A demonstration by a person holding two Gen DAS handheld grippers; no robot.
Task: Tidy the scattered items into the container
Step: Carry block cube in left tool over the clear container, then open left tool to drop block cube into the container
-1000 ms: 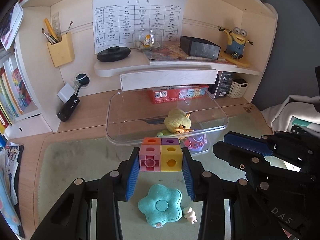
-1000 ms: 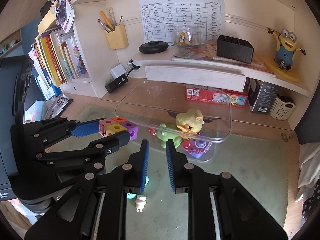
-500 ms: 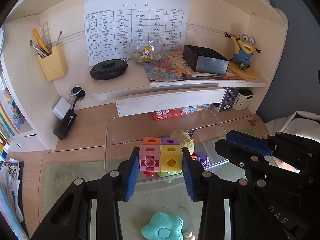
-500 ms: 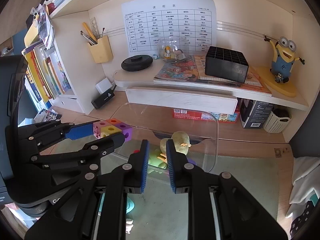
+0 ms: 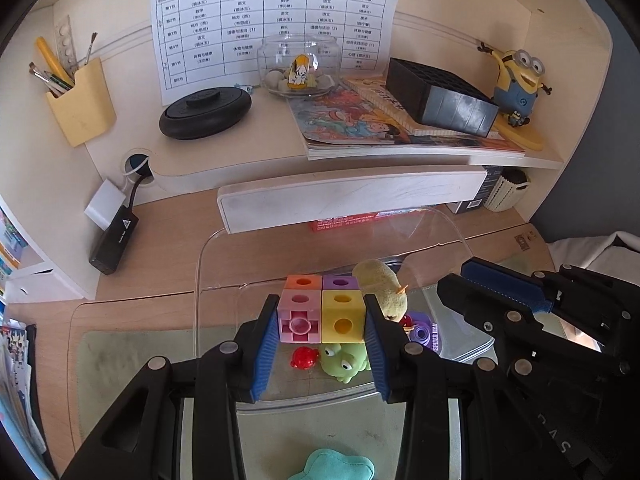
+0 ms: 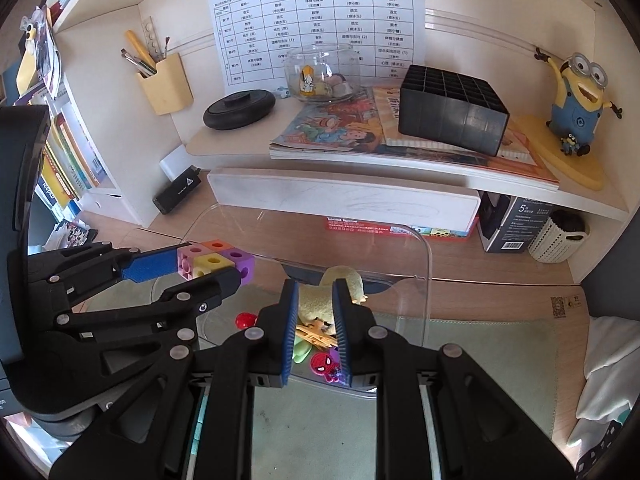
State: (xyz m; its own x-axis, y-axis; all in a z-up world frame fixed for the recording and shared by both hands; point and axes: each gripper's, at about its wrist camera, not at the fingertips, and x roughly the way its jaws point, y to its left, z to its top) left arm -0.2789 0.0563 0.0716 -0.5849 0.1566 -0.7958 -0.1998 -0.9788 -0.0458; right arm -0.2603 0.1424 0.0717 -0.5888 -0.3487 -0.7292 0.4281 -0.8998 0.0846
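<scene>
The left tongs (image 5: pixel 321 326) pinch a block cluster (image 5: pixel 320 314) above the clear container (image 5: pixel 452 232); the right tongs (image 6: pixel 315 322) are pressed together, empty.

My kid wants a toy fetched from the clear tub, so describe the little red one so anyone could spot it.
Find the clear plastic tub on the desk, below the shelf. Near its front wall, the small red toy lies beside the green frog. It is the smallest piece there, glossy and solid red.
</scene>
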